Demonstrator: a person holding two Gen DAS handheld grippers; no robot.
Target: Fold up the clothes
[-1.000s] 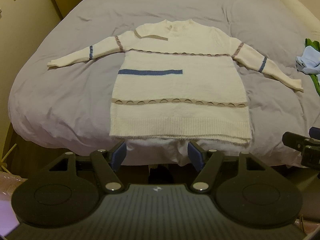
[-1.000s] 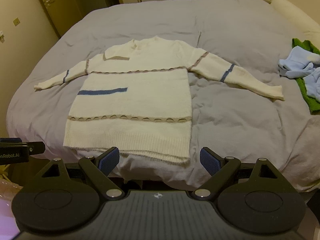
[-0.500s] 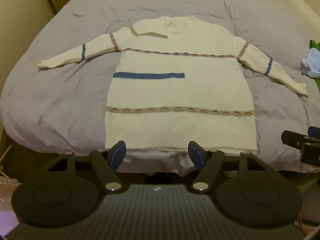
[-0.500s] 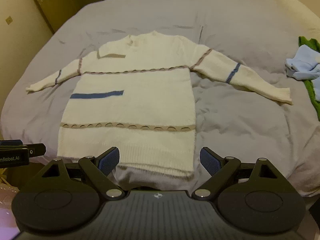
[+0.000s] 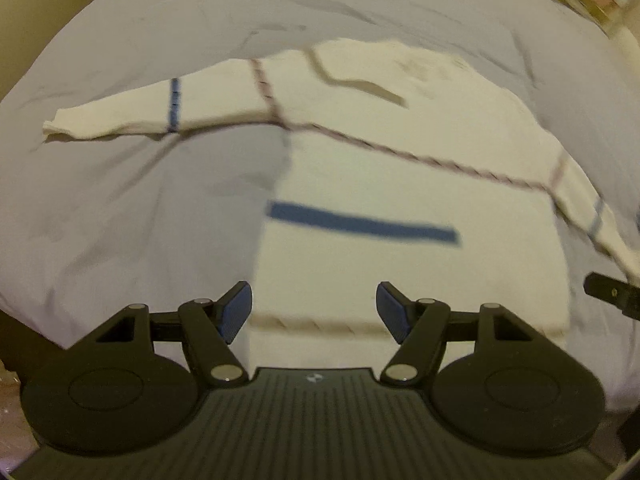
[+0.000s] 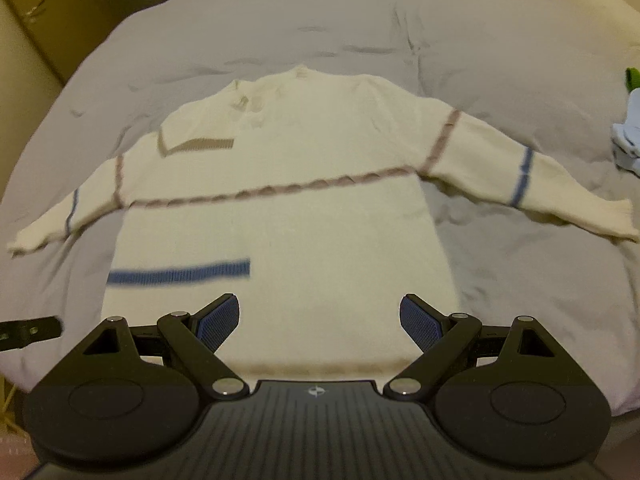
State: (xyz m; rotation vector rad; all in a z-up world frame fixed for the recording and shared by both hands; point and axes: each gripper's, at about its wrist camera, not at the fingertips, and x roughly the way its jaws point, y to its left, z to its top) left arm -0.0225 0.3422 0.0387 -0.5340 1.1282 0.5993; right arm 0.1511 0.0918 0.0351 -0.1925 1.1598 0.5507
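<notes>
L wrist view: cream sweater [image 5: 400, 184] lies flat, face up on the grey bed [image 5: 120, 208], sleeves out toward 9 and 3 o'clock, hem at 6 under the left tool [image 5: 315, 308], whose jaws are spread w/ nothing between; the other tool's tip pokes in at 3. R wrist view: same sweater [image 6: 304, 208] fills the centre, blue/green clothes [image 6: 628, 136] at 3 on the bed [image 6: 520, 300], right tool [image 6: 320, 322] spread wide & empty over the lower body. Looks like the approach step, no fold started; next move prob. calls for both tools to pinch an edge — hem corners or a sleeve & side — w/o bunching the knit.
</notes>
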